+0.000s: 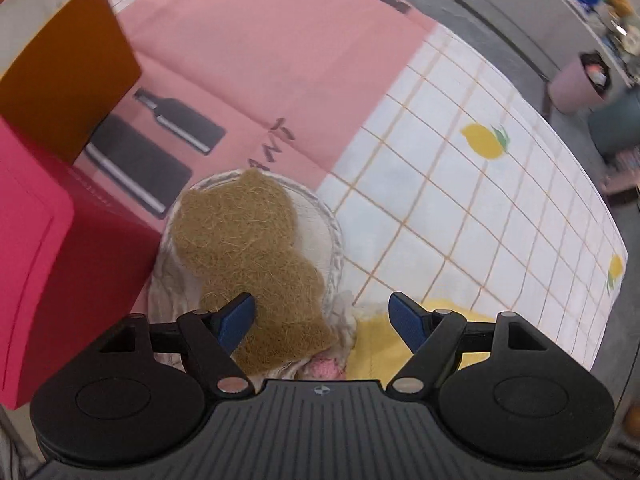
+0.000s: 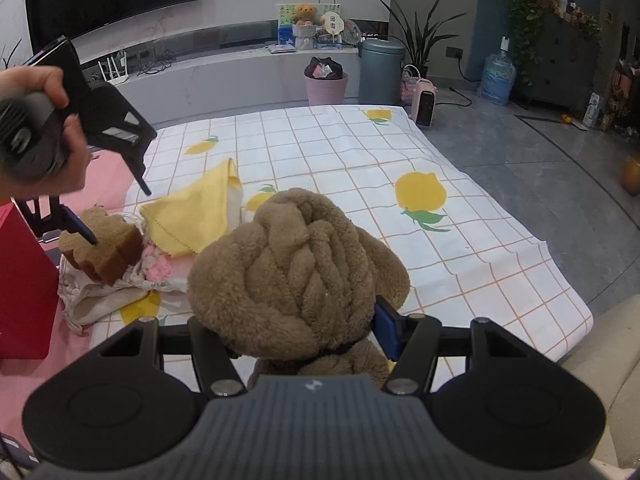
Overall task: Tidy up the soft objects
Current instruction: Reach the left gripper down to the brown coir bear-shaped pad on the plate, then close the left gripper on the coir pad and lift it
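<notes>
Plush half hidden in the right tongs, sponge under the released left tongs

The brown plush (image 2: pixel 296 272) fills the right tongs (image 2: pixel 306 334), clenched on it, hiding the left pad. Left tongs (image 1: pixel 322 322) gape over the bear-shaped sponge (image 1: pixel 248 256) by the red box (image 1: pixel 68 264); counter (image 1: pixel 500 220) rightward lies free

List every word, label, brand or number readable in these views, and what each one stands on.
None can be read for certain.
Pink mat: dark characters near its edge, blurred and partly covered by the brown sponge; illegible.
Round fan on the far shelf: a small dark mark, too small to read.
Grippers' housings: a small round emblem each, no letters.
</notes>
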Demonstrator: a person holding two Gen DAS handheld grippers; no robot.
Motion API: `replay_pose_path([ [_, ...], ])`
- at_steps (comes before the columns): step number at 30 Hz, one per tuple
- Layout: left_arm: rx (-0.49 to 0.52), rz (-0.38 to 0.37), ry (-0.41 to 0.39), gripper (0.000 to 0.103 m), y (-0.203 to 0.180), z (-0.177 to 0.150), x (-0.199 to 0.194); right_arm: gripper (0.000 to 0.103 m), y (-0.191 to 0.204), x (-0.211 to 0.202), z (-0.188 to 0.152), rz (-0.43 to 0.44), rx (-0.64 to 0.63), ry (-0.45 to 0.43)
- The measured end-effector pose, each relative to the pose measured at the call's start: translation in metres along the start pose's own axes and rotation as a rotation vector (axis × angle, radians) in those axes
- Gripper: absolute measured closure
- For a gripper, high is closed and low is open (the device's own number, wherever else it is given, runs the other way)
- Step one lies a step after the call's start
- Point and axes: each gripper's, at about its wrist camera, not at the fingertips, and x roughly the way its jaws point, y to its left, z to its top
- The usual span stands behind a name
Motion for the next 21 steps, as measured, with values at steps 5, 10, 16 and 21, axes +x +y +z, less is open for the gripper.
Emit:
replay_pose_path([
  [5,-0.016,0.067,0.052,0.013,0.004,0.002,-0.024,0.043,-0.003,0.003,-0.001,0.001,0.011,0.012],
  [10,-0.064,0.072,0.169,0.013,0.013,0.009,-0.016,0.043,-0.002,0.006,0.001,-0.001,0.015,0.022],
  [16,-0.138,0.097,0.169,0.013,0.023,0.022,0.0,0.043,-0.003,0.005,-0.003,0.017,0.018,0.031],
  [21,-0.154,0.096,0.195,0.013,0.021,0.031,0.019,0.043,-0.004,0.006,-0.003,0.009,0.019,0.036],
])
